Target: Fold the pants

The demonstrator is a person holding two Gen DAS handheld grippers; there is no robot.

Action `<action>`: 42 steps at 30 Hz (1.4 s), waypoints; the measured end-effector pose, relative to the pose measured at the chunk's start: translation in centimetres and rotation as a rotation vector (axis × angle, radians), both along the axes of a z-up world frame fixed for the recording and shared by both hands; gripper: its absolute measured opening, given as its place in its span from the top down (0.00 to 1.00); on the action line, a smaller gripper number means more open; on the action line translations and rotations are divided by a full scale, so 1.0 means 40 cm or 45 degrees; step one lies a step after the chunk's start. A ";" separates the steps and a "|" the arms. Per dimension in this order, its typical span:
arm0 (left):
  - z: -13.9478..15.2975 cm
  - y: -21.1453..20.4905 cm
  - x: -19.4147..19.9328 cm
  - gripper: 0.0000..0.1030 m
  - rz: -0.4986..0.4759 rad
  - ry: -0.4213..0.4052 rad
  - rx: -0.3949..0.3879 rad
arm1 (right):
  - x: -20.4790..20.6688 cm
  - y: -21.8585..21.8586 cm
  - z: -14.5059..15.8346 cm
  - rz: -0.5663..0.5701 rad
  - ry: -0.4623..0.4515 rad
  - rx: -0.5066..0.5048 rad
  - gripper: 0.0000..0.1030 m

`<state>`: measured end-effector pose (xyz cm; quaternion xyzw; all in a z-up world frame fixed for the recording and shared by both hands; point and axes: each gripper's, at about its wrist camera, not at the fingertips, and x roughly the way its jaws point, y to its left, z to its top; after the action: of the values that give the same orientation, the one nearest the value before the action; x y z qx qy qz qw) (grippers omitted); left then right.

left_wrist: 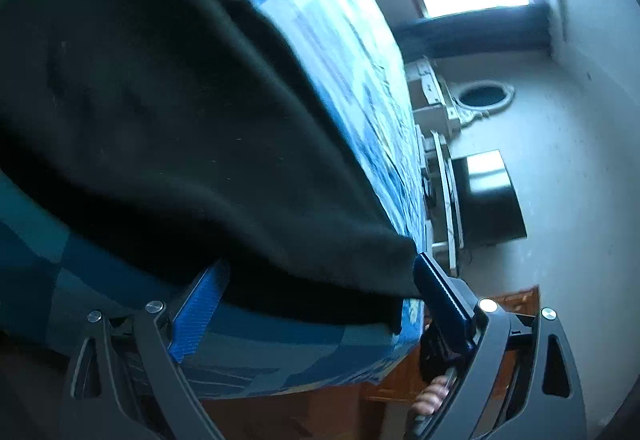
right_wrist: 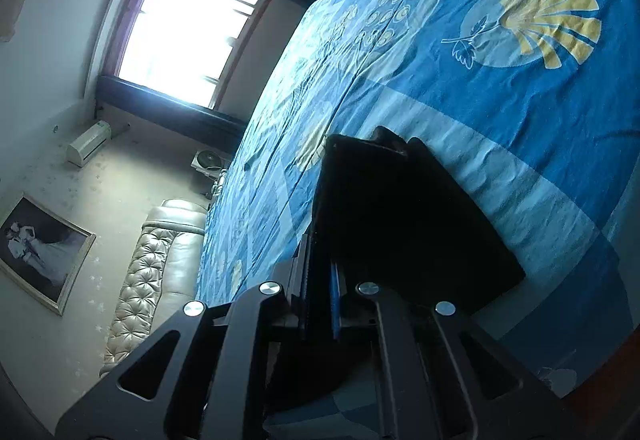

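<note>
The black pants [left_wrist: 168, 112] lie on the blue patterned bedsheet [left_wrist: 340, 52] and fill most of the left wrist view. My left gripper [left_wrist: 320, 280] is open, its blue fingers [left_wrist: 200, 304] spread wide on either side of the near edge of the pants, with the cloth draped between them. In the right wrist view, my right gripper [right_wrist: 320, 276] is shut on the pants [right_wrist: 400, 216]. The dark cloth rises from between the closed fingers and hangs over the bedsheet [right_wrist: 500, 40].
The bed ends at a padded headboard [right_wrist: 160, 272]. A bright window [right_wrist: 188, 28], an air conditioner [right_wrist: 88, 138] and a framed picture [right_wrist: 40, 248] are on the walls. Wooden bed frame [left_wrist: 400, 380] shows under the mattress edge. White furniture [left_wrist: 432, 100] stands beside the bed.
</note>
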<state>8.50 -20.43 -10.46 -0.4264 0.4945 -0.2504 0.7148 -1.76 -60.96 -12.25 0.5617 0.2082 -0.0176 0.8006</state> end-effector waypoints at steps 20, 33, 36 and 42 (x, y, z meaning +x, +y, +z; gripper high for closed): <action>-0.012 0.042 0.016 0.11 0.083 0.082 -0.155 | -0.020 -0.008 -0.015 -0.009 -0.029 0.054 0.92; 0.007 -0.015 -0.004 0.80 -0.100 0.016 0.056 | -0.074 -0.017 -0.055 -0.041 0.018 0.086 0.92; -0.012 -0.022 -0.011 0.80 -0.122 0.036 0.076 | -0.094 -0.019 -0.079 -0.055 0.054 0.088 0.92; -0.003 -0.032 -0.015 0.80 -0.150 0.018 0.089 | -0.125 -0.037 -0.120 -0.055 0.082 0.154 0.92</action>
<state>7.88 -21.71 -10.57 -0.3731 0.5323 -0.2716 0.7097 -6.75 -62.43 -17.05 0.6124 0.2225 -0.0403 0.7575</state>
